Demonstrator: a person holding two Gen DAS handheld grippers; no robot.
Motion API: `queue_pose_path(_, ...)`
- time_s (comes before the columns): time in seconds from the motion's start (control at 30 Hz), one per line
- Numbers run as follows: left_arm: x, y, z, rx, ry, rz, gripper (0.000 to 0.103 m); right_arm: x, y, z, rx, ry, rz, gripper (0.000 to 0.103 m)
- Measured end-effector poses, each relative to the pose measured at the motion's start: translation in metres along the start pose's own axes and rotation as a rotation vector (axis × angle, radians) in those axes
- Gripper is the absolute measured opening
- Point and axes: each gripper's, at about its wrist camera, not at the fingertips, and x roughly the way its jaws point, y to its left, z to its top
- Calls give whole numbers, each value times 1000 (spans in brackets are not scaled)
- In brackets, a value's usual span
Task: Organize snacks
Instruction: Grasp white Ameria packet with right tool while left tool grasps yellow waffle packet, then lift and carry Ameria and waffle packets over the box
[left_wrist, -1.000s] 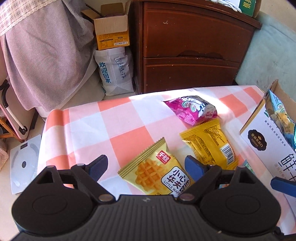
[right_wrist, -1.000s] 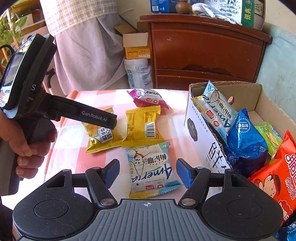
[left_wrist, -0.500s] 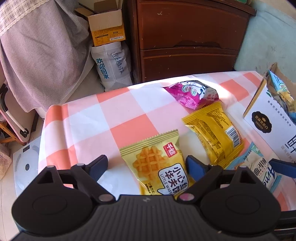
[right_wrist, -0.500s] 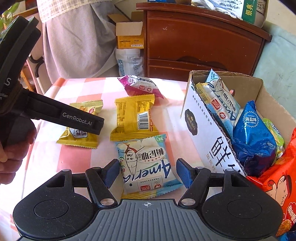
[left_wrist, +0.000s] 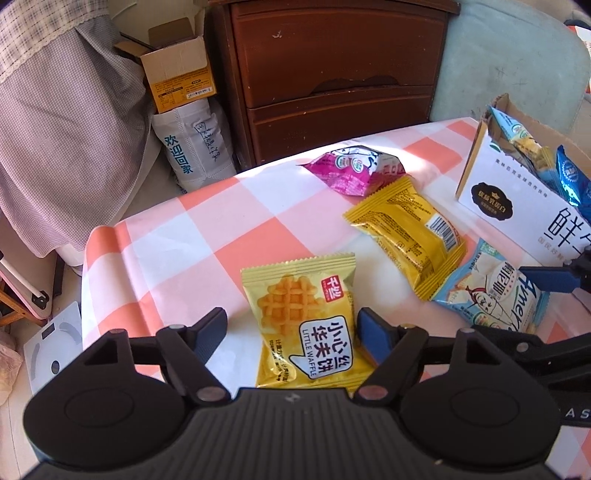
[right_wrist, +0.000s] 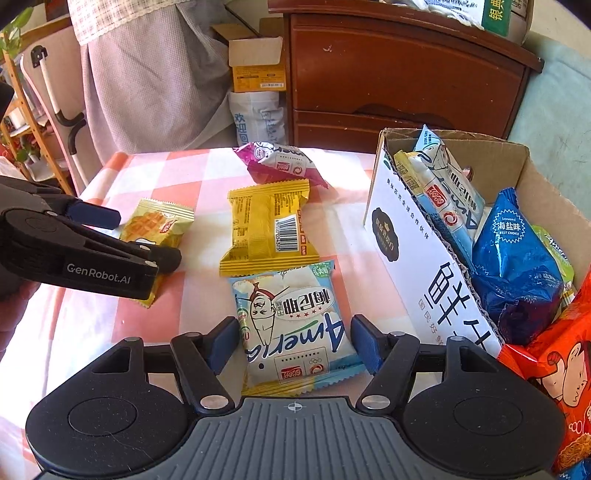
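Note:
On the pink-and-white checked tablecloth (left_wrist: 184, 236) lies a yellow waffle packet (left_wrist: 299, 317). My left gripper (left_wrist: 291, 328) straddles it with jaws closing; the right pad is at the packet's edge and the left pad stands off it. The right wrist view shows this gripper (right_wrist: 144, 236) low over the waffle packet (right_wrist: 162, 225). A light-blue snack packet (right_wrist: 291, 325) lies between the closing jaws of my right gripper (right_wrist: 294, 339), pads at its sides, the wrapper not squeezed. A yellow barcode packet (right_wrist: 269, 229) and a magenta packet (right_wrist: 277, 164) lie farther back.
An open cardboard box (right_wrist: 424, 258) at the right holds several snack bags, among them a blue seaweed bag (right_wrist: 517, 266). Behind the table stands a dark wooden dresser (left_wrist: 332, 74). The table's left edge (left_wrist: 86, 258) drops to the floor, where a scale (left_wrist: 51, 347) lies.
The left gripper's jaws have narrowed around the waffle packet and its view has rolled a little. The right gripper's jaws have drawn slightly closer to the light-blue packet.

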Motion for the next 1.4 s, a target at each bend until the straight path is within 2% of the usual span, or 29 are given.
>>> queue_pose_path(0.07,-2,-2,-1,17,-4,-13,67,-1,0,-1,-2,-3,1,65)
queue_pose_path(0.13,-4,-3,-2,32,-9,-27,59,-1,1,-1,0,-5,6,57)
queue_pose_path(0.2,-6,-4,-4,42,-14,-37,55,-1,1,0,0,-4,14,53)
queue_pose_path(0.43,-12,-7,-8,83,-32,-18,51,-2,1,1,12,-9,19,49)
queue_pose_path(0.7,-19,-3,-8,95,-49,26,49,-16,2,6,15,-59,29,49)
queue_pose_path(1.0,-38,-2,-5,90,-107,77,49,-35,5,15,21,-130,54,49)
queue_pose_path(1.4,-61,-9,6,29,-181,89,49,-54,-1,20,39,-190,65,49)
